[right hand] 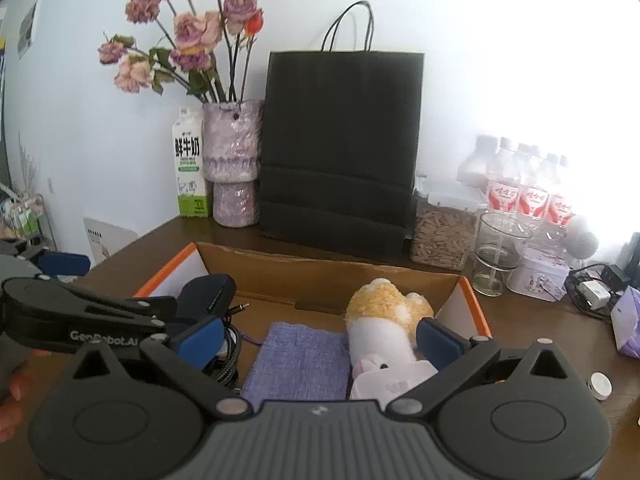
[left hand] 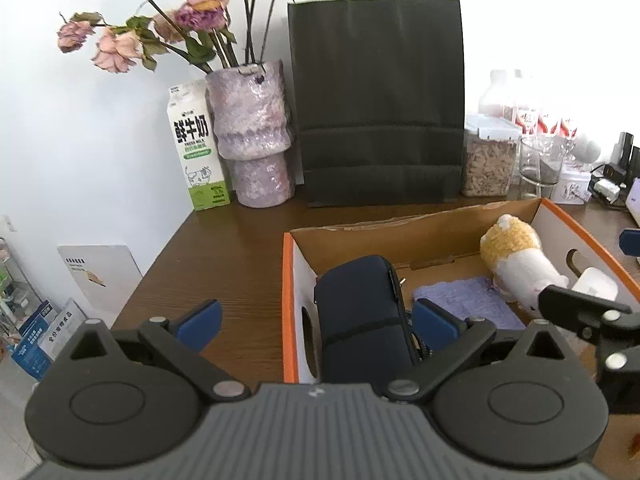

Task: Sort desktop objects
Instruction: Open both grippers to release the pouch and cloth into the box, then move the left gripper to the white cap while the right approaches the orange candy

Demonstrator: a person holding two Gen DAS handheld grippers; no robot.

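Left gripper: jaws spread wide, nothing clamped; its blue pads straddle the box's left wall and the dark case inside, without pressing on either.
Right gripper: also spread apart and empty, hanging over the box's near edge above the plush.
Box: open cardboard carton with orange rim and oval hand-holes, on the brown wooden desk, in front of the black paper bag.
Sorted so far: a navy zip case, rounded and fabric-covered, against the left wall; a lilac knitted cloth, flat on the floor; a yellow-and-white plush toy, fuzzy, by the right wall; a white plastic block at its foot; braided cable beside the case.
Step in hand (a judgement): both loads look delivered; lifting straight clear of the walls would avoid snagging cable or nudging the plush.
Still out: a small silver disc near the desk's right edge.
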